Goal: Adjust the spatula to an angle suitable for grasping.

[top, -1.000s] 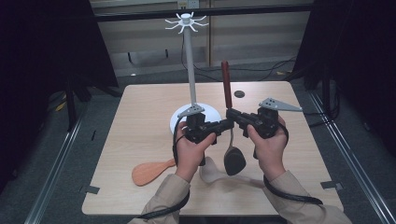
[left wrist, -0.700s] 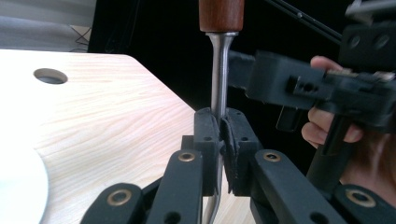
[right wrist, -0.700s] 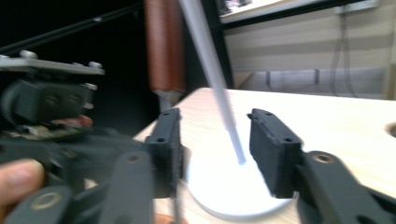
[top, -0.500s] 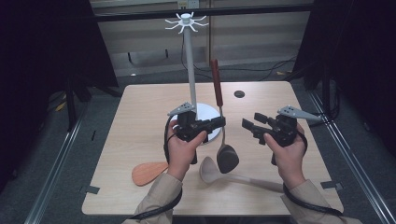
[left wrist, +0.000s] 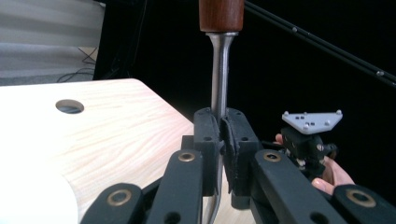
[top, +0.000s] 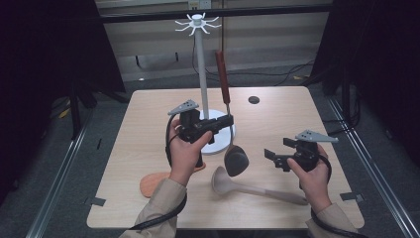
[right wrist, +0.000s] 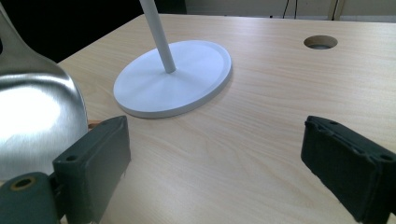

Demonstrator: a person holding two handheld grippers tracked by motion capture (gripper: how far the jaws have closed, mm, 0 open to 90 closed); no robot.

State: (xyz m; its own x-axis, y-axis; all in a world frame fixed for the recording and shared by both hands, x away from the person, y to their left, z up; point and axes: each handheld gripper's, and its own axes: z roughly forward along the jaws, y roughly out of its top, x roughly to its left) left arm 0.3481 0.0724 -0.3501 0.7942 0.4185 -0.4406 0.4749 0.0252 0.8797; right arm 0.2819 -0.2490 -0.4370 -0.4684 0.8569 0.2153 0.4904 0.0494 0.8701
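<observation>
Steel ladle: a metal ladle with a dark red-brown wooden handle (top: pixel 227 106) hangs upright above the middle of the pale wooden table (top: pixel 297 119), bowl down, handle top near the stand's pole.
Left gripper: the black left gripper (top: pixel 229 120) has its jaws clamped on the ladle's steel shaft just below the wooden grip; the left gripper view shows the pads pressed on the shaft (left wrist: pixel 218 100).
Right gripper: the black right gripper (top: pixel 270 157) is held over the table's right part, near its front edge, jaws spread wide with nothing between them.
Stand: a white utensil stand with a round base and hooked top (top: pixel 201 74) rises just behind the ladle; its base (right wrist: pixel 175 79) lies close ahead of the right gripper.
Other things: a beige plastic ladle (top: pixel 252 186) lies along the front edge, below the steel bowl; an orange spatula (top: pixel 148 184) lies toward the front left corner.
Hidden: the left forearm covers most of the orange spatula; the steel bowl (right wrist: pixel 37 126) is cut off at the left edge of the right gripper view.
Table hole: a round hole (top: pixel 254 99) sits near the far edge.
</observation>
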